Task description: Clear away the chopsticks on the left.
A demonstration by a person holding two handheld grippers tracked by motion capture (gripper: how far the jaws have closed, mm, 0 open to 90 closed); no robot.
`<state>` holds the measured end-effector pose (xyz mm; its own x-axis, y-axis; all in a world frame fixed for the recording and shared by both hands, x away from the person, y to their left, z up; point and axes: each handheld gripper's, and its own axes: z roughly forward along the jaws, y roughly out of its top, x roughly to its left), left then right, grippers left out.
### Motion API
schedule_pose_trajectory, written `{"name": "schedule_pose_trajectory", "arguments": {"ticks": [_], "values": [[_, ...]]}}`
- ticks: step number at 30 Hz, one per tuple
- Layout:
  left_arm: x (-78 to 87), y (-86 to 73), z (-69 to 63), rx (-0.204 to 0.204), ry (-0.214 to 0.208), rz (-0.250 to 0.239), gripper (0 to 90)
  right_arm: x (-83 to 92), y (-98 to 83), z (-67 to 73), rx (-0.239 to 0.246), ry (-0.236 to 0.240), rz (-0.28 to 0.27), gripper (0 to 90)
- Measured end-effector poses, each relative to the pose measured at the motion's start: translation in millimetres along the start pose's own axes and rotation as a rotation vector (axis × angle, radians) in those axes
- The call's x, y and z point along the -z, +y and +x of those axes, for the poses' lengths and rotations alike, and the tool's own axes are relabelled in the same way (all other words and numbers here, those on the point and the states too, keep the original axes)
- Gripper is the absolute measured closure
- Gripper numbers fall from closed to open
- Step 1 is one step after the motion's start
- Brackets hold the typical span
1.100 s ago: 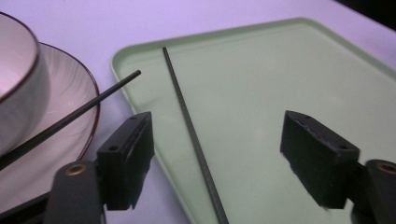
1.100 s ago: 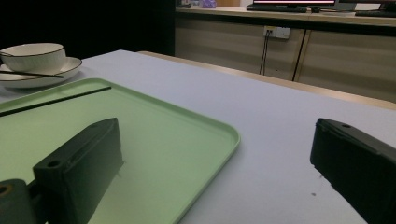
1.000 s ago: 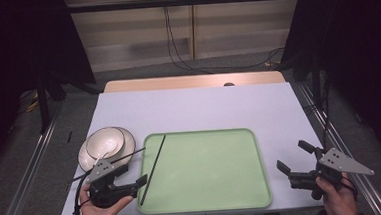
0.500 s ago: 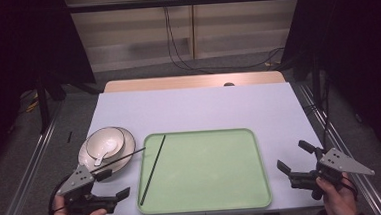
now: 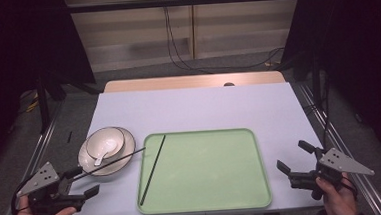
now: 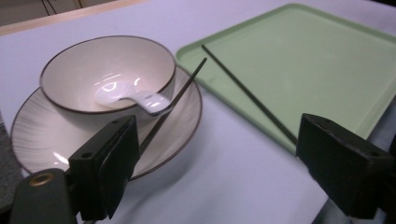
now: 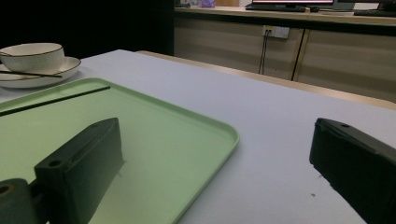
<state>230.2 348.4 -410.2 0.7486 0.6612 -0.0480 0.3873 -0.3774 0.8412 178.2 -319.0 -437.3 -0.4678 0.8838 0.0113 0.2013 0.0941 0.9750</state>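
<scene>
Your left gripper (image 5: 80, 183) at the table's (image 5: 203, 106) near-left corner and right gripper (image 5: 296, 161) at its near-right edge both hold their jaws apart — one thin black chopstick (image 5: 152, 168) lies along the pale green plastic tray's (image 5: 263, 183) left edge, another (image 5: 112, 162) across the cream ceramic plate (image 5: 87, 162).

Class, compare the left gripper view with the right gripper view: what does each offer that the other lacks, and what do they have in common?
Left gripper view's extra: the white spoon lying inside the bowl. Right gripper view's extra: the wall socket with cables hanging below it, beyond the table. Shared: the bowl on its plate, the green tray, one chopstick resting across the plate, and a second chopstick lying on the tray.
</scene>
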Motion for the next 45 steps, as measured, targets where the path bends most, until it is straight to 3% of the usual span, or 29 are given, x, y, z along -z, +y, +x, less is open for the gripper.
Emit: {"name": "schedule_pose_trajectory", "arguments": {"ticks": [9, 13, 18, 21, 23, 26, 29, 31, 34, 39, 45], "values": [[-19.3, -3.2, 27.5, -0.018, 0.014, 0.044, 7.3, 0.1, 0.0, -0.2, -0.002, 0.003, 0.003, 2.1], [-28.0, -0.6, 37.0, -0.038, 0.023, 0.093, 6.7, 0.2, -0.1, -0.1, -0.002, -0.001, 0.002, 2.1], [-34.6, -4.7, 48.1, -0.051, 0.021, 0.104, 20.6, 0.6, -0.2, -0.5, 0.000, -0.001, 0.001, 2.1], [-37.6, -5.0, 55.0, -0.064, 0.025, 0.128, 32.8, 0.5, -0.3, 0.2, -0.004, 0.000, 0.006, 2.1], [-40.8, -5.6, 57.5, -0.047, 0.027, 0.137, 48.2, 0.4, -0.3, 0.3, -0.004, 0.000, 0.006, 2.1], [-43.9, -6.0, 58.7, -0.052, 0.012, 0.147, 55.2, 0.8, -0.4, -0.6, 0.000, 0.000, 0.003, 2.0], [-48.8, -3.6, 55.9, -0.075, -0.017, 0.170, 60.4, 0.6, -0.5, -0.8, -0.001, -0.001, 0.004, 2.0], [-51.8, -2.6, 54.8, -0.095, -0.015, 0.194, 62.5, 0.8, -0.4, -0.6, -0.003, 0.001, 0.008, 2.0], [-55.2, -2.8, 54.7, -0.088, -0.019, 0.205, 70.5, 0.8, -0.4, -0.4, -0.002, 0.001, 0.005, 2.0], [-57.7, -1.8, 54.1, -0.102, -0.034, 0.236, 74.6, 0.8, -0.6, -0.7, -0.001, 0.001, 0.010, 2.0], [-64.1, 2.9, 53.5, -0.135, -0.082, 0.270, 79.2, 0.6, -0.5, 0.2, -0.002, -0.005, 0.009, 2.0]]}}
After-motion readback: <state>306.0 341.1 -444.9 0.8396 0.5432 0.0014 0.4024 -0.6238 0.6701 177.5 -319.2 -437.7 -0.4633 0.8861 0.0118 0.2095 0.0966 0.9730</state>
